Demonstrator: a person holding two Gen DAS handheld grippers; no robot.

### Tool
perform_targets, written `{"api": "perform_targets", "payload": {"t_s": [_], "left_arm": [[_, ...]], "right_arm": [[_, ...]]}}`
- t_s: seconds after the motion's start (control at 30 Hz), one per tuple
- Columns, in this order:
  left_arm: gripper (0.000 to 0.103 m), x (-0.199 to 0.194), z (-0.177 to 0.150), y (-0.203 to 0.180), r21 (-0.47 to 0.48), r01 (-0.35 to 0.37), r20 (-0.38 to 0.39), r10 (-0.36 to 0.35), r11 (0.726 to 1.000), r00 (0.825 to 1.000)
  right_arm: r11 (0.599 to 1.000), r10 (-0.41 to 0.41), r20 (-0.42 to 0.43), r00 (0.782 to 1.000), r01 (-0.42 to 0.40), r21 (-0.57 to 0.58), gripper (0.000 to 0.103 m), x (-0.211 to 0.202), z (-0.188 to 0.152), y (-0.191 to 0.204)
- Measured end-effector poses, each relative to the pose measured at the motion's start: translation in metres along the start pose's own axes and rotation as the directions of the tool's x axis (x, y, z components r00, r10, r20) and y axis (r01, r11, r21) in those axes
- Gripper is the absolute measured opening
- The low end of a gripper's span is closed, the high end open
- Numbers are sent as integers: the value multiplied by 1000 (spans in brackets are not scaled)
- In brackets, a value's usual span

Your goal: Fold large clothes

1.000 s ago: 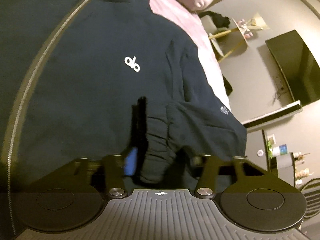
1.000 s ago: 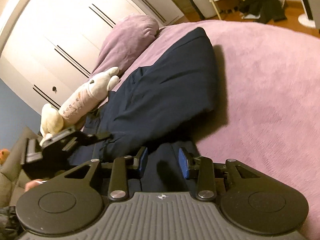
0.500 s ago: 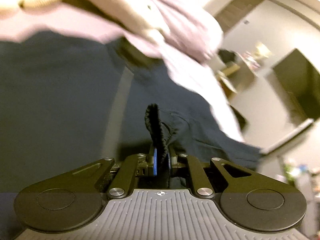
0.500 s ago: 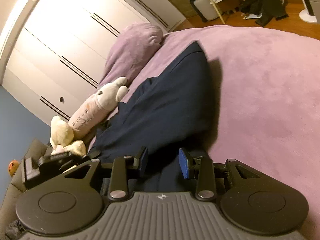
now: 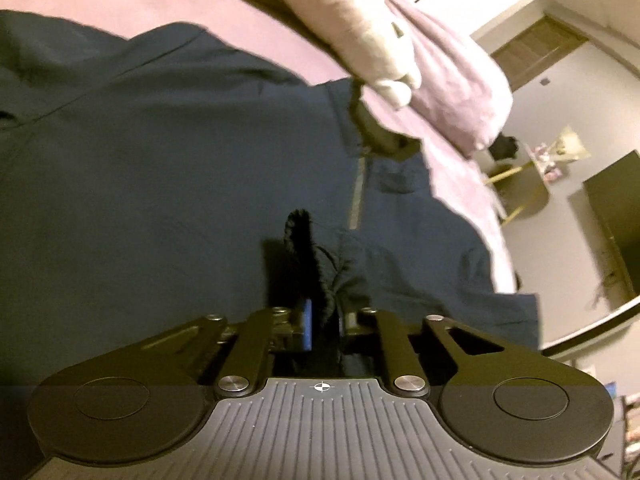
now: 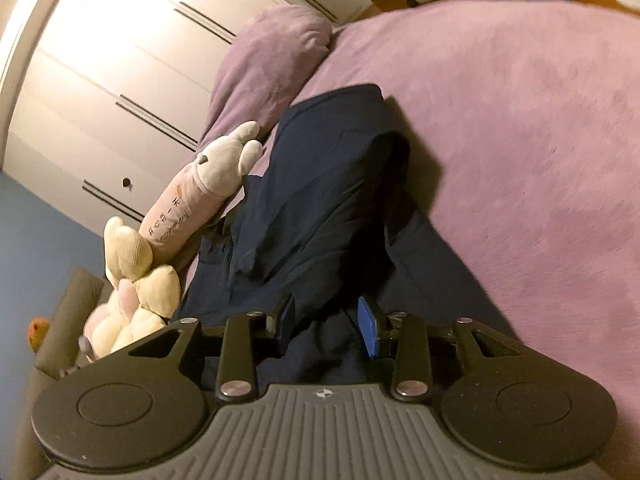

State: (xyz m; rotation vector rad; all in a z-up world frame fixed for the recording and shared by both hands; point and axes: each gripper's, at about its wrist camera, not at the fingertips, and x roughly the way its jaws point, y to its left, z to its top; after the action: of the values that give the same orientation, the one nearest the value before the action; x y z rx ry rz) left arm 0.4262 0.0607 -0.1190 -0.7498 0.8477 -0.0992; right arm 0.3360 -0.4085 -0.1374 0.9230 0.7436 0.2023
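The left gripper (image 5: 323, 320) is pinching a ribbed dark cuff (image 5: 305, 256) of the navy jacket (image 5: 160, 184), its blue-padded fingers (image 5: 307, 323) pressed close on the fabric, which is standing up in a narrow ridge straight ahead of the tips. Just beyond that ridge and slightly to the right, the jacket's zipper (image 5: 358, 192) is running away from the fingers toward the collar. The body of the garment is spreading wide to the left of the fingers, lying on the purple bedspread (image 5: 460, 184). Far ahead and to the right, a long plush toy (image 5: 360, 28) is lying at the jacket's far edge, beside a purple pillow (image 5: 460, 92).

The right gripper (image 6: 327, 322) is sitting with its fingers (image 6: 368, 332) spread apart, and navy cloth is lying in the gap between them; whether the pads are touching it cannot be told. Ahead of these fingers the jacket (image 6: 320, 208) is lying bunched in a raised fold. To the right of the fingers the bedspread (image 6: 520, 140) is stretching away. Ahead and to the left, the long plush toy (image 6: 200, 196) is resting against the pillow (image 6: 264, 72), with a cream stuffed animal (image 6: 136, 280) nearer on the left.
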Motion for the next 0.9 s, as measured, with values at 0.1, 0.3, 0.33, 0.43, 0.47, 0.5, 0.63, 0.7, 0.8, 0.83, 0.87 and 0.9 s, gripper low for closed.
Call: {"api": "perform_targets", "payload": {"t_s": [0.1, 0.3, 0.33, 0.43, 0.47, 0.5, 0.63, 0.7, 0.8, 0.83, 0.87, 0.9], "left_arm": [[11, -29, 14, -9, -26, 85, 58, -83, 996, 995], [11, -90, 52, -14, 14, 70, 230, -71, 997, 970], [11, -95, 55, -12, 13, 56, 240, -57, 998, 969], [11, -101, 58, -3, 3, 26, 243, -26, 1000, 970], [11, -100, 59, -1, -5, 20, 235, -18, 1000, 972], [11, -101, 59, 2, -15, 23, 227, -19, 1000, 974], [11, -107, 62, 6, -76, 72, 218, -54, 994, 974], [11, -106, 63, 5, -87, 97, 220, -76, 991, 972], [11, -115, 65, 0, -40, 79, 232, -68, 996, 970], [11, -116, 65, -1, -16, 63, 236, -57, 998, 970], [11, -116, 66, -2, 5, 51, 238, -51, 999, 970], [11, -115, 65, -2, 27, 44, 240, -49, 999, 969]], "right_arm": [[996, 29, -3, 1000, -29, 84, 47, 7, 1, -11], [986, 81, 0, 997, -80, 147, 50, 16, 1, -10], [985, 88, -2, 996, -87, 146, 50, 18, 1, -7], [988, 93, 2, 996, -93, 123, 50, 24, 2, 6], [990, 94, 16, 995, -95, 107, 50, 23, 2, 11], [990, 100, 29, 995, -102, 101, 51, 24, 2, 15], [988, 107, -10, 994, -105, 115, 57, 49, -3, 24], [976, 127, -24, 992, -121, 180, 57, 68, -4, 21], [966, 117, 9, 993, -116, 230, 55, 87, -2, 17], [967, 101, 23, 995, -103, 232, 52, 90, 2, 17], [970, 84, 44, 996, -92, 227, 41, 89, 6, 17], [974, 62, 62, 996, -74, 215, 30, 87, 11, 17]]}}
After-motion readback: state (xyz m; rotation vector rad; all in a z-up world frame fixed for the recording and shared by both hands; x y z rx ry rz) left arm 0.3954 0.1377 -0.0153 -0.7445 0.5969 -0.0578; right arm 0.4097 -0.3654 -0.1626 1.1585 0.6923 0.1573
